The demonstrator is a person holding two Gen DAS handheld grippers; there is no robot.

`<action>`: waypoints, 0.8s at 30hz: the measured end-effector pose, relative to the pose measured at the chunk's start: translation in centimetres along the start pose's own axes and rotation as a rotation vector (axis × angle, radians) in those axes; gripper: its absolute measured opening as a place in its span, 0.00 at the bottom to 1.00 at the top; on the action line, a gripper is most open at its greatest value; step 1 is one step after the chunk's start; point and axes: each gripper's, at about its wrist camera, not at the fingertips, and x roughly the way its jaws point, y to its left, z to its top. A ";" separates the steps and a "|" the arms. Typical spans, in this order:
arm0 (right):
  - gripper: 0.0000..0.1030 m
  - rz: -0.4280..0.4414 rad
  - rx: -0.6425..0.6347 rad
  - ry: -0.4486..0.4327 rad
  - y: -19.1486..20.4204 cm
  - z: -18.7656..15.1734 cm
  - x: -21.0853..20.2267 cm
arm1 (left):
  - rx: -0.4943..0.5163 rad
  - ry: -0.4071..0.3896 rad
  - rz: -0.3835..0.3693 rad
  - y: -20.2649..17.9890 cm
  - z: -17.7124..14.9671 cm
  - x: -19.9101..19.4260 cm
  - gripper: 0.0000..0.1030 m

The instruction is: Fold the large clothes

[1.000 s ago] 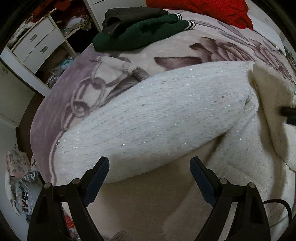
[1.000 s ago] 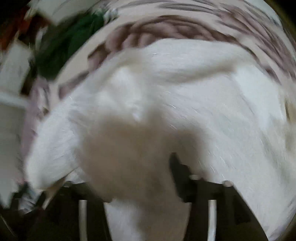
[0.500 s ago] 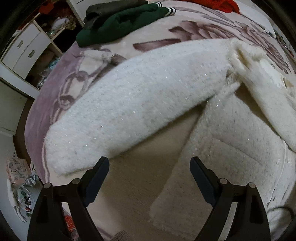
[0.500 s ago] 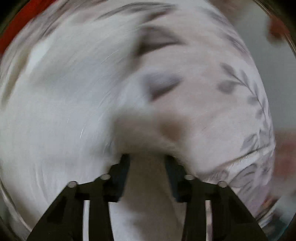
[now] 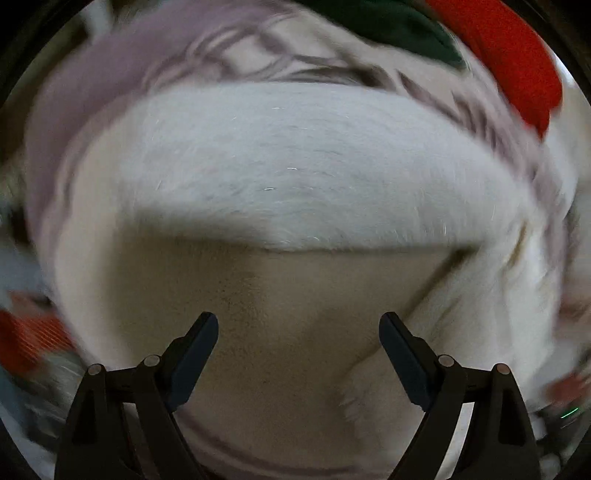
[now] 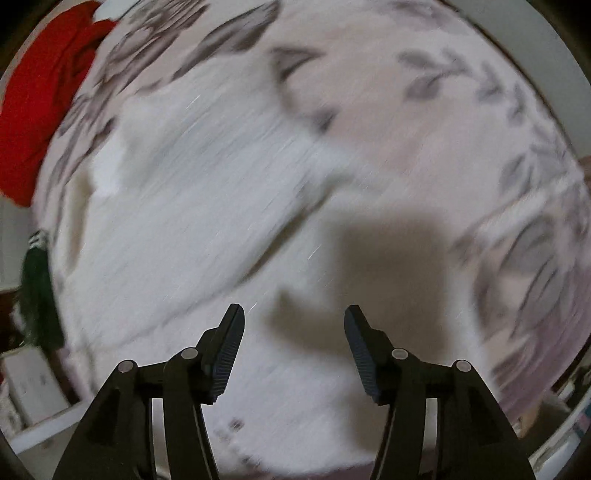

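Lying across a bed (image 5: 92, 122) with a mauve floral blanket is the fluffy white sweater (image 5: 295, 158), red clothes (image 5: 517, 55) bunched beyond it. Left tongs (image 5: 298, 330) gape wide over it, gripping nothing; right tongs (image 6: 294, 319) are opening, nothing between them.

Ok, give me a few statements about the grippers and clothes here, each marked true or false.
1. The left gripper holds a fold of the white sweater. False: its jaws stand wide and empty above it.
2. The right gripper has nothing between its jaws. True; they are opening.
3. A red garment lies on the blanket. True.
4. The white sweater hangs off a chair. False: it lies on the blanket.
5. A green garment lies beyond the sweater. True.
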 end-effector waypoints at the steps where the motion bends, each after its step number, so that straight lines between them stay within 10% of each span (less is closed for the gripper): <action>1: 0.57 0.025 -0.036 0.013 1.6 -1.4 0.6 | -0.077 -0.009 -0.082 1.6 0.5 0.2 0.86; 8: 0.58 0.129 -0.229 0.035 10.5 -8.5 5.9 | -0.472 -0.189 -0.353 8.5 4.2 1.3 0.73; 10: 0.58 0.144 -0.206 0.039 13.3 -8.6 7.3 | -0.507 -0.263 -0.341 9.2 5.9 0.5 0.14; 18: 0.69 0.060 -0.183 0.004 16.4 -7.8 9.3 | -0.335 -0.337 -0.281 8.0 15.6 0.3 0.12; 24: 0.70 -0.034 -0.205 -0.035 18.5 -6.7 8.0 | -0.220 -0.180 -0.266 7.1 18.3 3.1 0.26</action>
